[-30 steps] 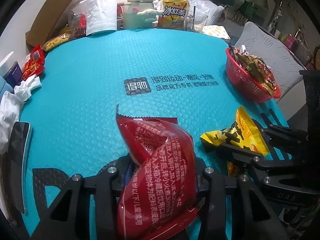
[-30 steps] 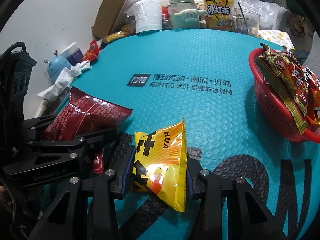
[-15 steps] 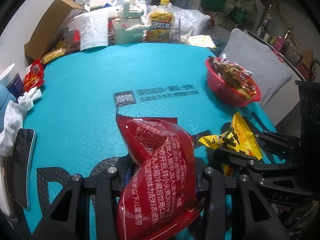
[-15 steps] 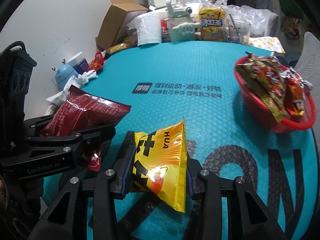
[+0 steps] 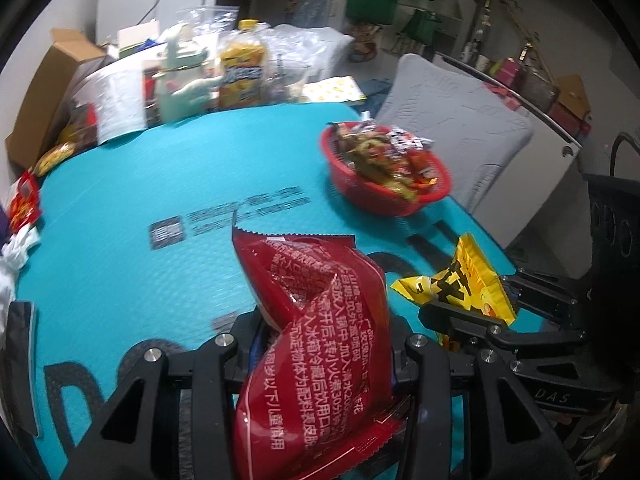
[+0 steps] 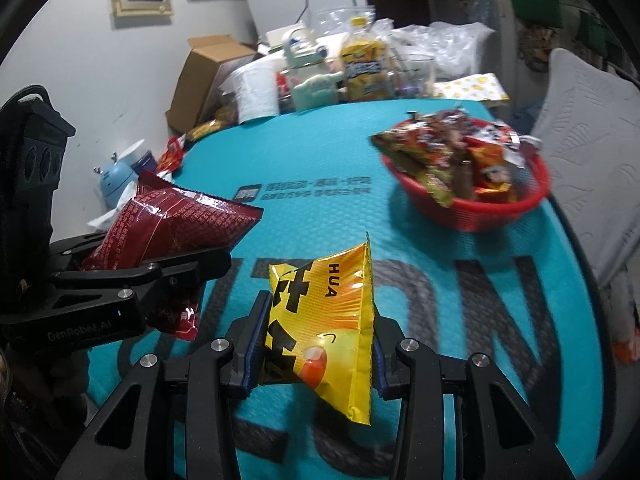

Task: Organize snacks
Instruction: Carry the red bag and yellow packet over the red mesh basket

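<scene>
Both grippers lifted and swung toward the basket side

In the left wrist view the red basket has slid from the right edge to the upper middle, and the teal mat fills less of the frame. In the right wrist view the basket has moved from the right edge inward and up; more wall shows at upper left.

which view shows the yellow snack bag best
The right wrist view: the yellow snack bag fills its centre, front face showing, clamped by the right gripper. The left wrist view shows it sideways, small at the right edge.
</scene>
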A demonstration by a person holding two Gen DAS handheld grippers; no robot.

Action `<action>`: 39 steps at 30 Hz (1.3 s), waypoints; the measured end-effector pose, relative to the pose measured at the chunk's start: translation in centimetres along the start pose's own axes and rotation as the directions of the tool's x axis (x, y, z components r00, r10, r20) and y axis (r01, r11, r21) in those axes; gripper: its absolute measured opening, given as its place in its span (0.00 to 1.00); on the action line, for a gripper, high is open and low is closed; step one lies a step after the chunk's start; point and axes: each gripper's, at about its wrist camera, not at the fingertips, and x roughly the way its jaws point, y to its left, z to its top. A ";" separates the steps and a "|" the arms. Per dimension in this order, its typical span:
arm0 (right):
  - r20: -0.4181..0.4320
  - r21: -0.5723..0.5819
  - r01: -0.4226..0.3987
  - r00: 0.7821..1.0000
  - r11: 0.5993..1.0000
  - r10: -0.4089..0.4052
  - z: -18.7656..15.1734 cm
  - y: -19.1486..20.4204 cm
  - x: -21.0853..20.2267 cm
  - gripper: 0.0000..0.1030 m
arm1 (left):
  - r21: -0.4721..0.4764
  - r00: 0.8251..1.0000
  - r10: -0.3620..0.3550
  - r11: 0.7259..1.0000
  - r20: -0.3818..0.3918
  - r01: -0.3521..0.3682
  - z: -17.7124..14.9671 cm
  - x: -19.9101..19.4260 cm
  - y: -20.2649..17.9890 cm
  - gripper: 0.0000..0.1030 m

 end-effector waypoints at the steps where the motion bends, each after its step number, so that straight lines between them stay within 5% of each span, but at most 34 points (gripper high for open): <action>1: 0.006 0.005 0.010 1.000 1.000 -0.010 -0.2 -0.2 -0.4 0.40 | 0.009 1.000 -0.009 1.000 0.003 0.009 0.2 0.1 -0.5 0.42; 20: 0.114 0.088 0.145 0.981 0.986 -0.155 0.6 -6.5 -5.5 0.40 | 0.124 0.996 -0.082 0.989 0.024 0.079 4.9 1.9 -6.3 0.42; 39: 0.193 0.038 0.229 0.953 0.973 -0.232 8.2 -12.3 -4.0 0.40 | 0.164 0.995 -0.096 0.982 0.019 0.092 14.2 7.9 -7.8 0.42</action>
